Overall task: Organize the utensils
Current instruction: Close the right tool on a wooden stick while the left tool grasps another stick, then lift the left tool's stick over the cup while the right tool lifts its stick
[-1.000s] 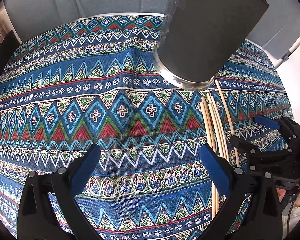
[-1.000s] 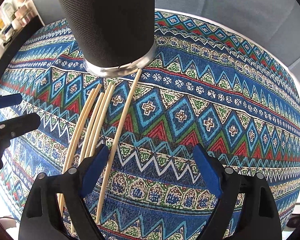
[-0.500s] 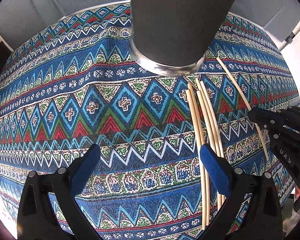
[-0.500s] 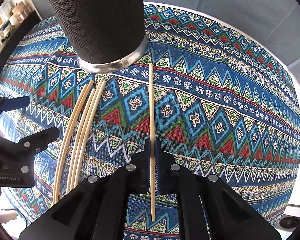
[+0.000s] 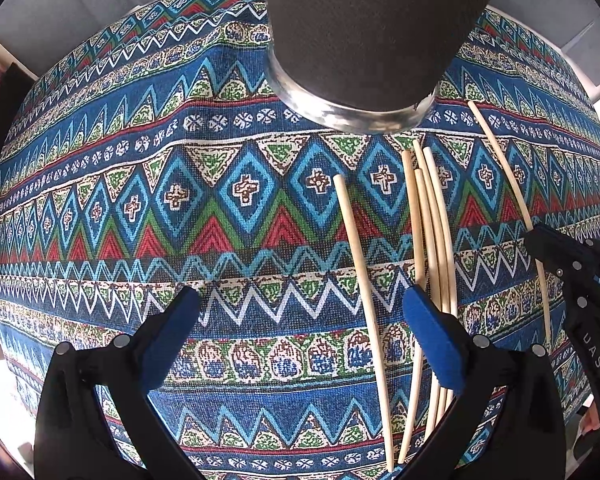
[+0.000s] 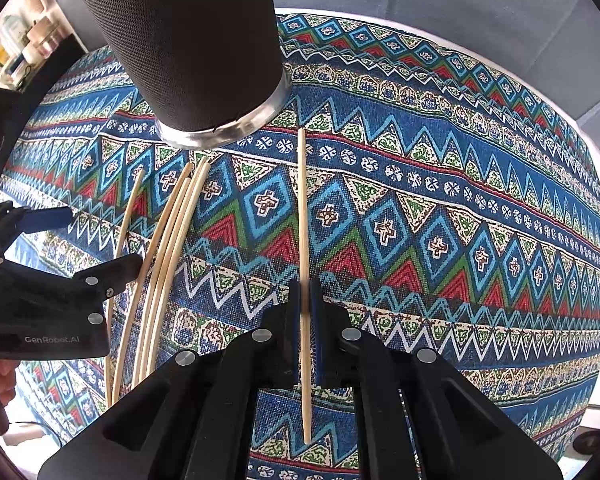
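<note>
- your right claw (image 6: pixel 305 312) is pressed together on a single chopstick (image 6: pixel 302 216), the blue pads squeezing it a good way down its length; its near end sticks out below the pads toward you and the far end points away across the patterned cloth (image 6: pixel 460 208).
- in the left wrist view that same held chopstick (image 5: pixel 508 176) runs at a slant on the right side, into the dark body of the right claw (image 5: pixel 540 240).
- your left claw (image 5: pixel 300 312) is spread wide and has hold of nothing; its two blue pads sit apart over the cloth (image 5: pixel 100 208).
- one loose chopstick (image 5: pixel 364 280) lies on the cloth between the left claw's fingers, close to the right finger (image 5: pixel 432 336) and apart from the others.
- just to the right of it, a bundle of chopsticks (image 5: pixel 432 240) lies side by side, touching and partly crossing; the left claw's right finger covers their middle part.
- from the right wrist view, the bundle (image 6: pixel 168 248) lies left of the held stick and well apart from it, with the left claw (image 6: pixel 96 248) beside it.
- past the far tips of the bundle stands the dark mesh holder (image 5: pixel 372 28) with a shiny metal ring at its base, upright on the counter; whether the tips touch the ring you cannot tell.
- the holder (image 6: pixel 188 40) stands to the left of the held stick's far tip, near but not touching.
</note>
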Demonstrator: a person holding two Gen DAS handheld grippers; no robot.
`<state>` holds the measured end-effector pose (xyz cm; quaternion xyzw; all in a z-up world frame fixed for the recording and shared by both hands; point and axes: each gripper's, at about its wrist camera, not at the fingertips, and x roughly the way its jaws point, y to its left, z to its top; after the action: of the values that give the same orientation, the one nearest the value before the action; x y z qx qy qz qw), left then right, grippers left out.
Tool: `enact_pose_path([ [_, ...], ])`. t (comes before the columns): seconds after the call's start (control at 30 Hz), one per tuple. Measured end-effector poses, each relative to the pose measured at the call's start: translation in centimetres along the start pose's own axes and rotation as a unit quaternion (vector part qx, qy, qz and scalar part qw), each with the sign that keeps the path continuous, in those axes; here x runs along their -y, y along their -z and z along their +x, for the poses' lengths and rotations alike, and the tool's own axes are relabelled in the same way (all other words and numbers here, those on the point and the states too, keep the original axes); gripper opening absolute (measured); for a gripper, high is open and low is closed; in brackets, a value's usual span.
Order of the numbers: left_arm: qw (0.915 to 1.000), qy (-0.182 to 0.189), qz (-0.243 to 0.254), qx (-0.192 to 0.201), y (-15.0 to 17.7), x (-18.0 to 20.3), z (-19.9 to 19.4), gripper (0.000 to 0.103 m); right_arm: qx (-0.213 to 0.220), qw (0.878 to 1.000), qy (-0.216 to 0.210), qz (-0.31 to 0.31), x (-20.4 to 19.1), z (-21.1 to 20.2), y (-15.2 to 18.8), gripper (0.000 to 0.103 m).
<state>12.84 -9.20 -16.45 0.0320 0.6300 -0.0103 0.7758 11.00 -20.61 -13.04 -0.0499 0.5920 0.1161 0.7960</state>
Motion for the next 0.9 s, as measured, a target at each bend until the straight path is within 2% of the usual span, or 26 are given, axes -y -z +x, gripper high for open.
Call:
enact_pose_path([
  [0.07, 1.0000, 0.002, 0.001, -0.001, 0.2, -0.6, -0.3, 0.089, 0.000, 1.000, -0.007, 0.004, 0.3, -0.1, 0.0, 0.005],
  [0.13, 1.0000, 0.002, 0.000, 0.002, 0.5, -1.2, -0.9, 0.061, -0.003, 1.000, -0.016, 0.009, 1.1, 0.1, -0.3, 0.005],
  [0.17, 1.0000, 0.004, 0.006, 0.002, 0.3, -1.4, -1.2, 0.053, -0.004, 1.000, -0.019, 0.013, 1.2, 0.1, -0.3, 0.005],
  [0.23, 0.9998, 0.011, 0.018, 0.002, 0.5, -1.9, -1.4, 0.013, -0.003, 0.999, -0.025, 0.025, 1.8, 0.0, -0.2, 0.005],
  [0.27, 0.9997, 0.018, 0.014, -0.002, 0.5, -2.6, -1.4, 0.006, -0.003, 0.999, -0.029, 0.032, 2.1, -0.1, -0.1, 0.005],
  [0.33, 0.9992, 0.037, -0.003, -0.013, 0.6, -3.9, -1.3, 0.004, -0.003, 0.998, -0.048, 0.052, 2.9, -0.5, 0.3, 0.005],
  [0.53, 0.9976, 0.057, -0.036, -0.017, 1.5, -7.2, -1.9, 0.004, 0.014, 0.989, -0.096, 0.110, 6.1, -2.3, 1.3, 0.005],
  [0.7, 0.9970, 0.059, -0.048, 0.015, 1.2, -9.4, -4.5, 0.004, 0.042, 0.987, -0.101, 0.118, 7.3, -5.2, 1.2, 0.005],
  [0.9, 0.9932, 0.078, -0.060, 0.063, 0.3, -10.8, -9.3, 0.004, 0.093, 0.984, -0.097, 0.115, 6.3, -9.7, -0.2, 0.005],
])
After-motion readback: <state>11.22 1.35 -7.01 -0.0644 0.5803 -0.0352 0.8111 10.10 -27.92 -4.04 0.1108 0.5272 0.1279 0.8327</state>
